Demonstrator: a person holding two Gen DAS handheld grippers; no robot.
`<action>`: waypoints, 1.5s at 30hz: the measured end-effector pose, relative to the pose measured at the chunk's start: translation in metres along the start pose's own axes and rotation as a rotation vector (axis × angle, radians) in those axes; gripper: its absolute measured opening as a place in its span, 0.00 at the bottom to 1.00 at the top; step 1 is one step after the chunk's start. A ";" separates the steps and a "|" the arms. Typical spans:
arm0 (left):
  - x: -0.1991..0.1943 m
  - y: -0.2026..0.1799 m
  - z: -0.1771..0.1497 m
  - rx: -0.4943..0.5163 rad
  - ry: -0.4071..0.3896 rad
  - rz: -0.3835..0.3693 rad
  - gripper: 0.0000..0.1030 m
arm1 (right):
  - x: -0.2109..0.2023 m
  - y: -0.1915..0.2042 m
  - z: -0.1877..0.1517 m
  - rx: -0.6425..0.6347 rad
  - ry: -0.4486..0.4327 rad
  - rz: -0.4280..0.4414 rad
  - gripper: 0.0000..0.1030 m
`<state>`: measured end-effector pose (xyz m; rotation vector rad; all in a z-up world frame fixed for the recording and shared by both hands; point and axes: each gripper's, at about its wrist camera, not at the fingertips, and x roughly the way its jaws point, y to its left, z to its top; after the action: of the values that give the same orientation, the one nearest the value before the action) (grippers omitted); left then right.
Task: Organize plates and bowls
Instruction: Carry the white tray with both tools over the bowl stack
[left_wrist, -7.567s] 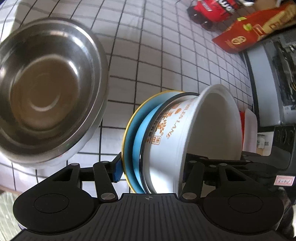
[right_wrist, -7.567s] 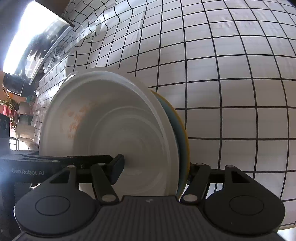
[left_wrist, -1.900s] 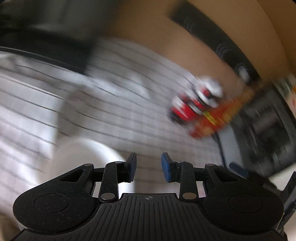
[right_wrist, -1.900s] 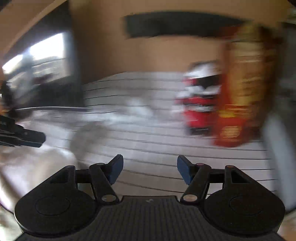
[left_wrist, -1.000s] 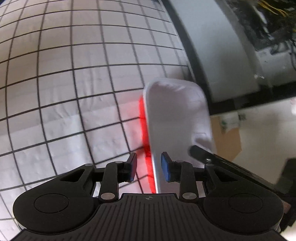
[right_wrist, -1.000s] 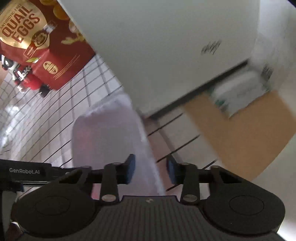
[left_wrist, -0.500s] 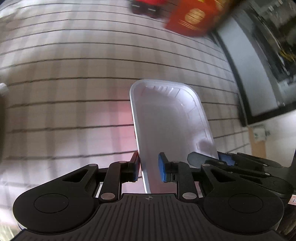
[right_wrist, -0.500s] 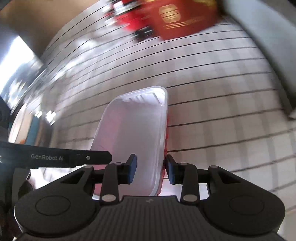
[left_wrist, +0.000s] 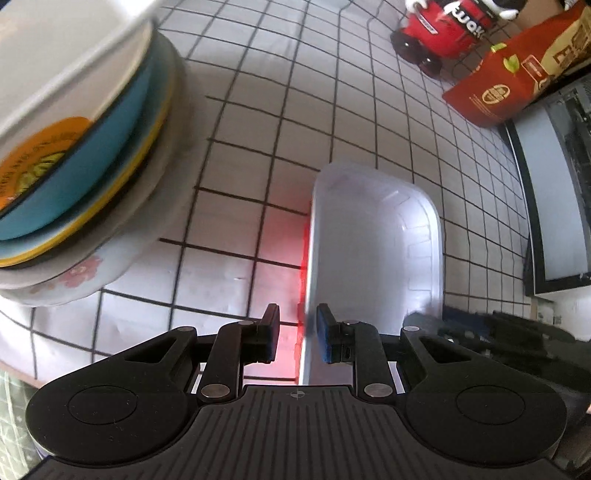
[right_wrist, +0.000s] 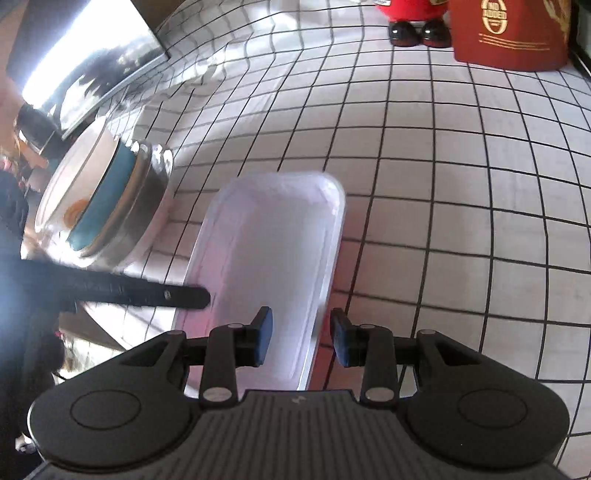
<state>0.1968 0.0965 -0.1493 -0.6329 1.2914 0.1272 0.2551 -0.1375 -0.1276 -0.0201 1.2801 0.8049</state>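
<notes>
Left wrist view: left gripper (left_wrist: 297, 334) straddling the near left rim of a white rectangular tray (left_wrist: 376, 251), blue pads (left_wrist: 325, 332) narrowly parted with the rim between them; gap visible on the left pad's side, so released or only loosely closing, not clamped. Tray tilted above the grid-patterned tablecloth (left_wrist: 295, 110), red glow along its left edge, perhaps a red underside, though blur makes that uncertain. At upper left, a stack: white bowl with orange print (left_wrist: 55, 110) nested in a blue plate with yellow rim (left_wrist: 110, 147), all resting in a steel bowl (left_wrist: 147, 206) with a pale floral dish (left_wrist: 81, 273) beneath. Far right, red toy car (left_wrist: 447, 29) and red box (left_wrist: 509, 81) near a dark screen edge.

Right wrist view: right gripper (right_wrist: 301, 336) open wide around the tray's (right_wrist: 273, 258) near right rim, neither pad touching it. Left gripper's black finger (right_wrist: 140, 291) reaching in at the tray's left edge. Stack (right_wrist: 110, 199) just beside the tray, to its left. Red box (right_wrist: 506, 33) well apart at the top.
</notes>
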 end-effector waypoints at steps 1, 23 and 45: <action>0.002 -0.002 0.001 0.005 0.001 -0.005 0.24 | 0.001 -0.002 0.001 0.021 -0.002 0.004 0.34; 0.008 -0.003 0.006 0.150 0.082 0.004 0.20 | 0.014 0.006 -0.018 0.211 -0.018 -0.009 0.35; -0.257 0.055 0.068 0.241 -0.465 -0.108 0.26 | -0.087 0.198 0.101 -0.149 -0.391 0.066 0.36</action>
<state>0.1557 0.2417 0.0762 -0.4307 0.8062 0.0256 0.2277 0.0065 0.0611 0.0584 0.8543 0.9089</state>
